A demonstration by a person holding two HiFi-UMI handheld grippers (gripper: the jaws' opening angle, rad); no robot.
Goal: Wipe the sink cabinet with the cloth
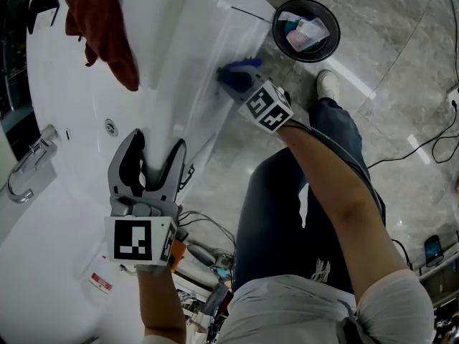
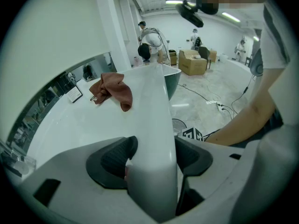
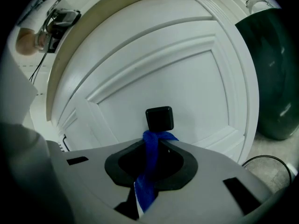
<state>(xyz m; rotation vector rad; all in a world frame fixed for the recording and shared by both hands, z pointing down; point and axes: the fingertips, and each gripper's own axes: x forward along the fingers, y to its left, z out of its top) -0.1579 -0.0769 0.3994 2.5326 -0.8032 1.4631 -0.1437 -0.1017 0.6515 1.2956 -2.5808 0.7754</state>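
A blue cloth (image 1: 240,69) is pinched in my right gripper (image 1: 233,79), which is shut on it and pressed to the front of the white sink cabinet (image 1: 190,99). In the right gripper view the blue cloth (image 3: 150,162) runs between the jaws of the right gripper (image 3: 152,148), and its tip touches a black square knob (image 3: 160,118) on the panelled door (image 3: 187,83). My left gripper (image 1: 152,160) straddles the counter's edge (image 2: 149,106); both pads (image 2: 112,160) sit against it.
A red-brown cloth (image 1: 104,24) lies bunched on the counter at the far end. A chrome tap (image 1: 29,167) stands by the basin. A black bin (image 1: 315,58) with rubbish stands on the marble floor beside the cabinet. Cables (image 1: 423,145) trail over the floor.
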